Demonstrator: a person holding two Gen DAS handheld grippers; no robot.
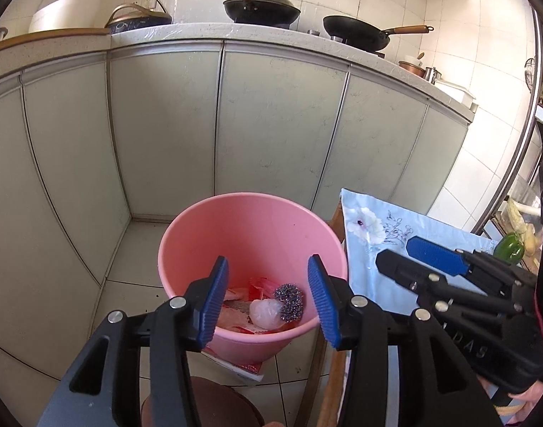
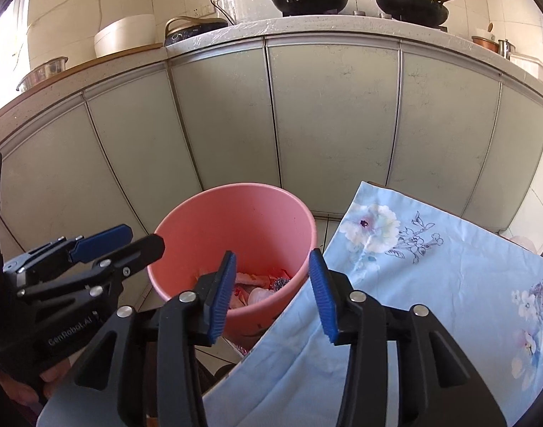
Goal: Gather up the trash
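Both sets of jaws hang open and empty over the pink bucket [image 1: 252,235] on the floor; trash [image 1: 268,311] sits at its bottom. I'd lift the left gripper [image 1: 268,300] and right gripper [image 2: 271,291] straight clear, avoiding the cloth [image 2: 431,284].

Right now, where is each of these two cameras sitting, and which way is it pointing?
Left wrist view: on the left gripper, angled down into the pink bucket; the right gripper shows alongside.
Right wrist view: on the right gripper, over the bucket and blue floral cloth; the left gripper shows alongside.
Shared: bucket, cloth, cabinets, woks.
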